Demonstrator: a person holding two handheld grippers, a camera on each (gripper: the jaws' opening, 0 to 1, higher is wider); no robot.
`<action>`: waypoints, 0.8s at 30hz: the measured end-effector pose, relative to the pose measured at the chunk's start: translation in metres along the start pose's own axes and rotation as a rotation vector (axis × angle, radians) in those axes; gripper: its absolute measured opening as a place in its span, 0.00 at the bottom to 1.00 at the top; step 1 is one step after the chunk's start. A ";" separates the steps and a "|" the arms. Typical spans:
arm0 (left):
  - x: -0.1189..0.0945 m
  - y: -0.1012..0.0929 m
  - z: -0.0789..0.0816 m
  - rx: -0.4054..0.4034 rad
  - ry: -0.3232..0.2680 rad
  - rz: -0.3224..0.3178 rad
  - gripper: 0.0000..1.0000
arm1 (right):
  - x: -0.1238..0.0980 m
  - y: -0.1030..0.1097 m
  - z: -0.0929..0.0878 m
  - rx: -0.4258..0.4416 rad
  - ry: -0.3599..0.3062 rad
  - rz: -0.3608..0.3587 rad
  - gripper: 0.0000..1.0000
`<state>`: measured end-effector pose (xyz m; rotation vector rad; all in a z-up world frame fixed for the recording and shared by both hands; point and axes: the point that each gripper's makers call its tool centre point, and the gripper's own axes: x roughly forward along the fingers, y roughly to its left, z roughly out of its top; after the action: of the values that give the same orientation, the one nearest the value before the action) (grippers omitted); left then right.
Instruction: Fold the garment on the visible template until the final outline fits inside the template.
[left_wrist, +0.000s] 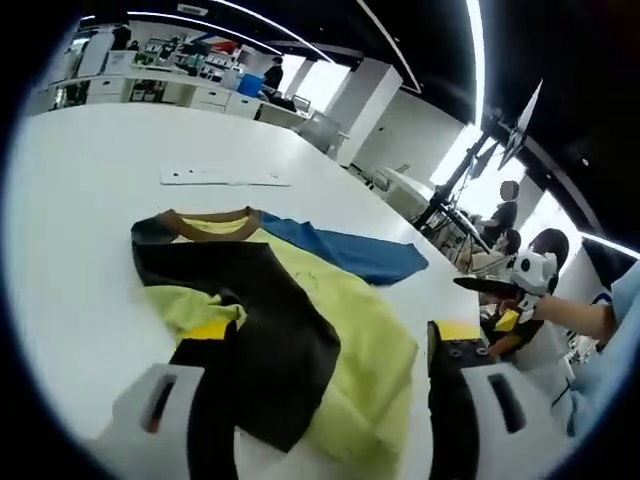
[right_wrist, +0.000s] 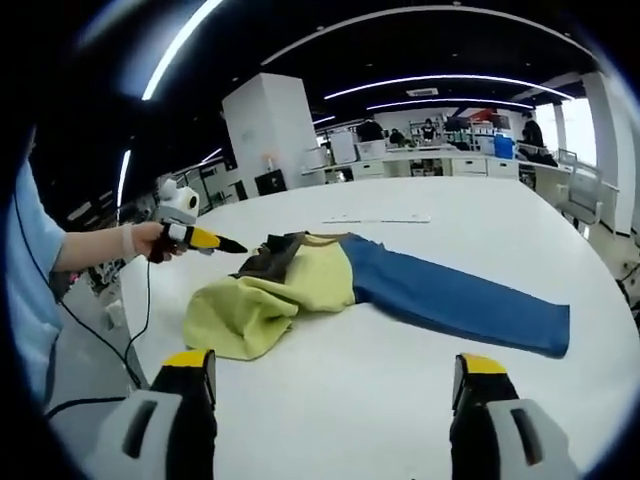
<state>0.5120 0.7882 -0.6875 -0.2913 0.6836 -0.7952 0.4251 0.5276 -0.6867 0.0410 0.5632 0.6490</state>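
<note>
One yellow, black and blue long-sleeved garment (right_wrist: 330, 280) lies crumpled on the white table (right_wrist: 400, 400); both tongs, left (left_wrist: 330, 385) and right (right_wrist: 335, 395), gape empty.

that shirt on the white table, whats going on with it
A person with a two-jaw gripper in each hand is partway through folding a colour-block shirt (yellow body, one blue sleeve, one black) on a white table. The black sleeve is folded across the body; the blue sleeve lies stretched out. Both the left gripper and right gripper are open, holding nothing.
</note>
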 end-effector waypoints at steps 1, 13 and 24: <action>-0.003 0.005 -0.002 -0.010 0.000 0.014 0.73 | 0.000 -0.001 0.001 -0.002 0.000 -0.001 1.00; -0.028 0.052 -0.052 -0.275 0.004 0.130 0.44 | 0.005 0.009 -0.011 -0.013 0.026 0.026 1.00; -0.027 0.040 -0.069 -0.467 -0.005 0.080 0.37 | 0.004 0.011 -0.016 -0.005 0.034 0.026 1.00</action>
<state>0.4752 0.8361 -0.7466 -0.6845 0.8679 -0.5511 0.4138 0.5364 -0.7001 0.0330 0.5947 0.6772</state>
